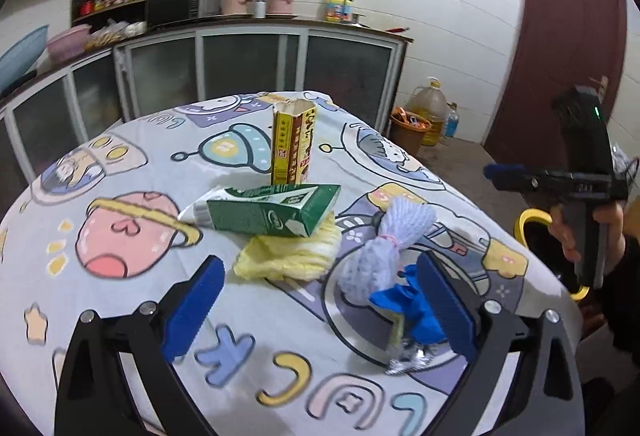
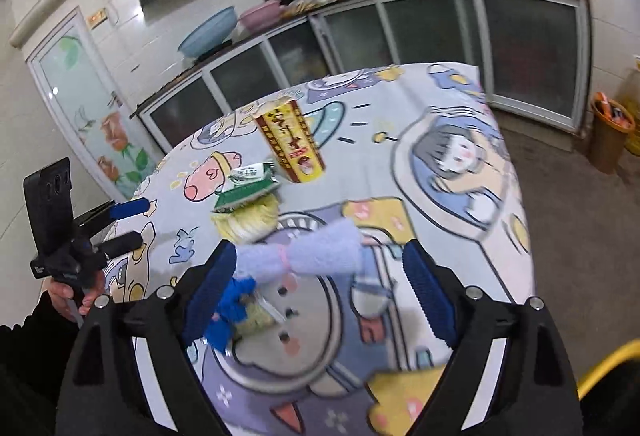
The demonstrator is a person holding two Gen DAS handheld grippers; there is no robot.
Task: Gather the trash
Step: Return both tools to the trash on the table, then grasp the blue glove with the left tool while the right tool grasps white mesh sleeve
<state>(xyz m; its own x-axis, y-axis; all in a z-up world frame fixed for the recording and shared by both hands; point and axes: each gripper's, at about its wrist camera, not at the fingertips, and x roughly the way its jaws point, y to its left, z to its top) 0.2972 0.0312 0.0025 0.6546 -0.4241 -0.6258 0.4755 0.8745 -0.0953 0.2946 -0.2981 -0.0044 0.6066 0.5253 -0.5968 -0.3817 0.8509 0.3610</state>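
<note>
Both grippers hover with jaws apart, gripping nothing. Just ahead of the right gripper lies the pale lilac foam-net sleeve cinched with a pink band, its long axis running across the gap between the blue pads. The left gripper has it ahead and to its right, beside a crumpled blue scrap. The right one looks nearer, though its view is blurred.

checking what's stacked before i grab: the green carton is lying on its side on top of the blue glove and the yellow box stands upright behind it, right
Not quite. The green carton does lie on its side, but it rests on a yellow cloth, not on the blue glove, which lies apart nearer the left tool. The left wrist view shows this. The yellow box stands upright behind it.
</note>
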